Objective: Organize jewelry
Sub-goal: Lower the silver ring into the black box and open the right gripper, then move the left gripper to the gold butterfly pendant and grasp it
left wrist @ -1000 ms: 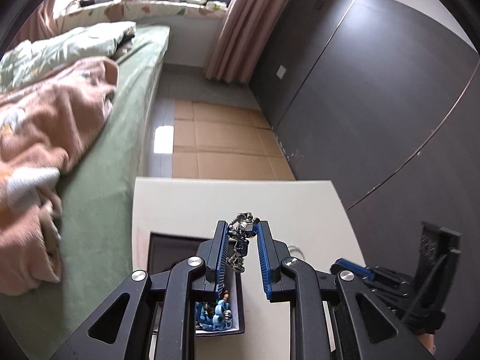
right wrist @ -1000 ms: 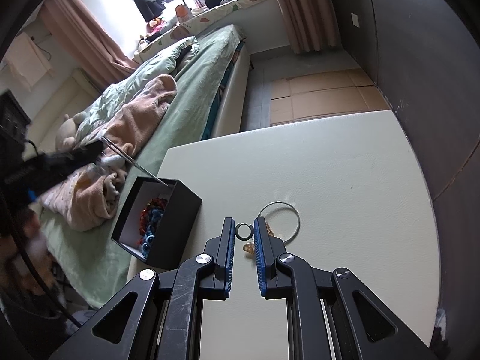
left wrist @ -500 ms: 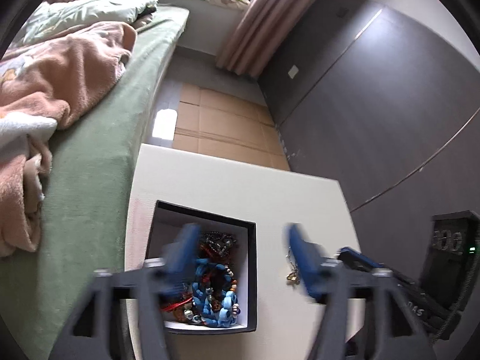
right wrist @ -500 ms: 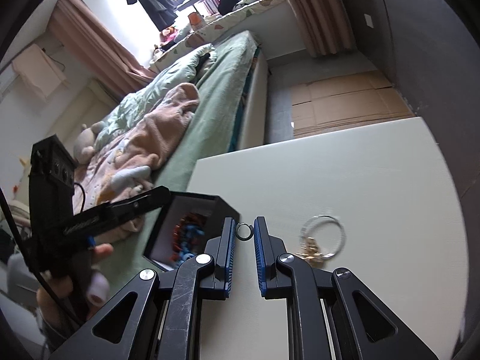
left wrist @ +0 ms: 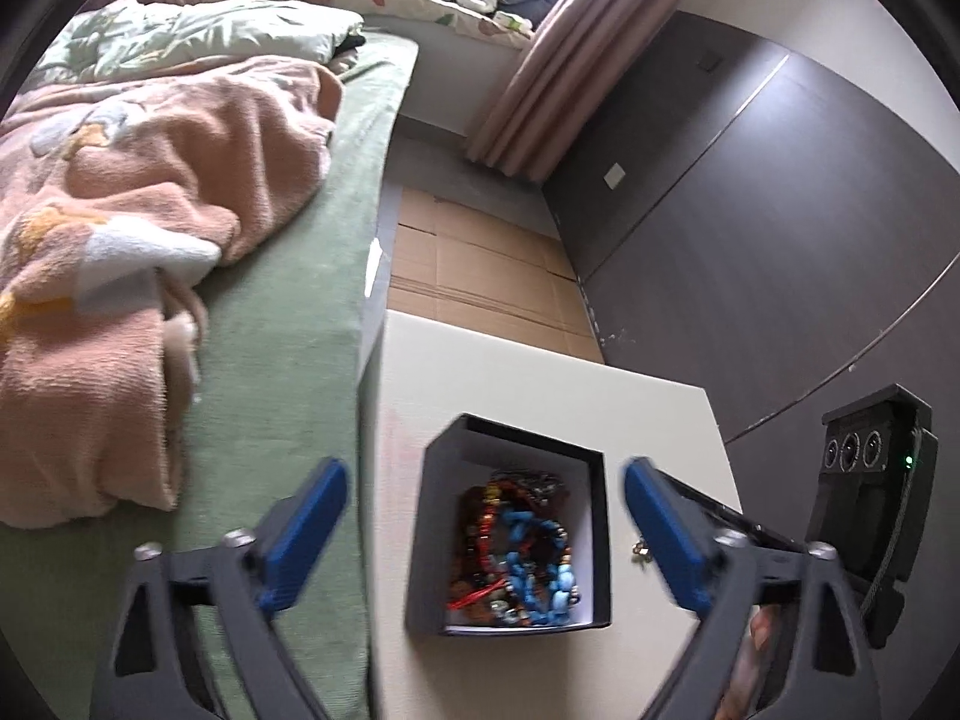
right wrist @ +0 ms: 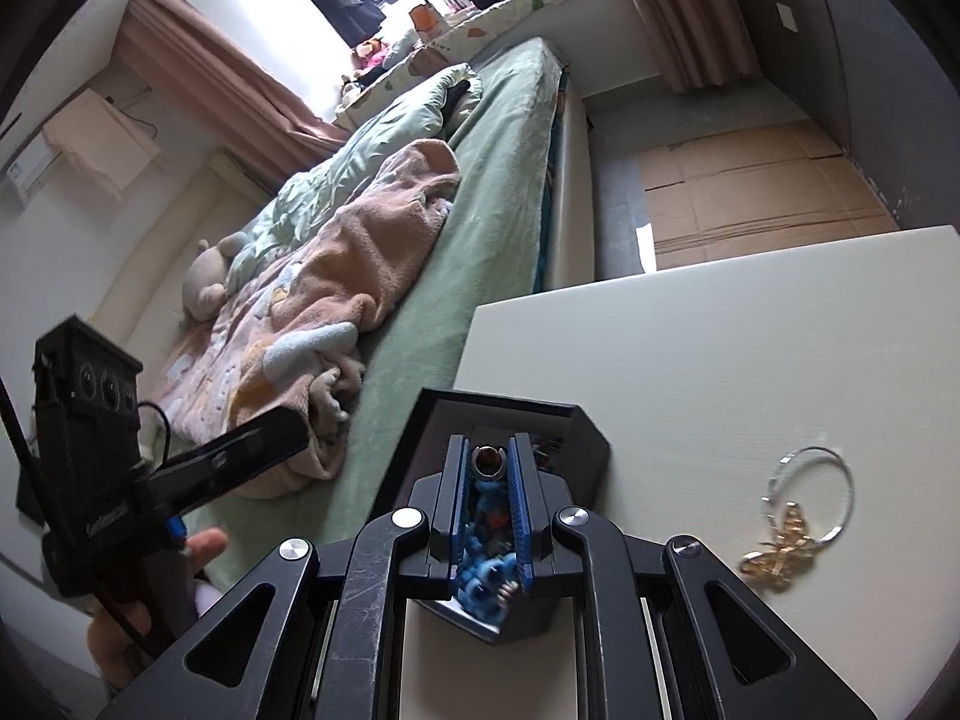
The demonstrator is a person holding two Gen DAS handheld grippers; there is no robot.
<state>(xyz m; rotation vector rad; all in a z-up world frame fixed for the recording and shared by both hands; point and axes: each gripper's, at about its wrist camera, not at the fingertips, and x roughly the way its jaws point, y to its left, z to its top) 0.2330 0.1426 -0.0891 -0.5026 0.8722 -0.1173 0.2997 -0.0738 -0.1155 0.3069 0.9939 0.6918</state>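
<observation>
A black jewelry box (left wrist: 510,534) with a white lining stands on the white table and holds blue, red and dark bead strands (left wrist: 528,558). My left gripper (left wrist: 480,498) is wide open and empty, its jaws on either side of the box. My right gripper (right wrist: 488,461) is shut on a small ring (right wrist: 488,459) and holds it over the box (right wrist: 576,438). A silver hoop (right wrist: 810,498) and a gold butterfly piece (right wrist: 777,552) lie on the table to the right of the box.
A bed with green sheet (left wrist: 288,312) and pink blanket (left wrist: 120,228) runs along the table's left edge (left wrist: 372,396). A dark wall (left wrist: 750,240) lies to the right. Cardboard covers the floor (left wrist: 480,264) beyond the table.
My left gripper opened and dropped its silver and blue piece into the box, then drew back. My right gripper lifted the ring from the table and carried it left over the box.
</observation>
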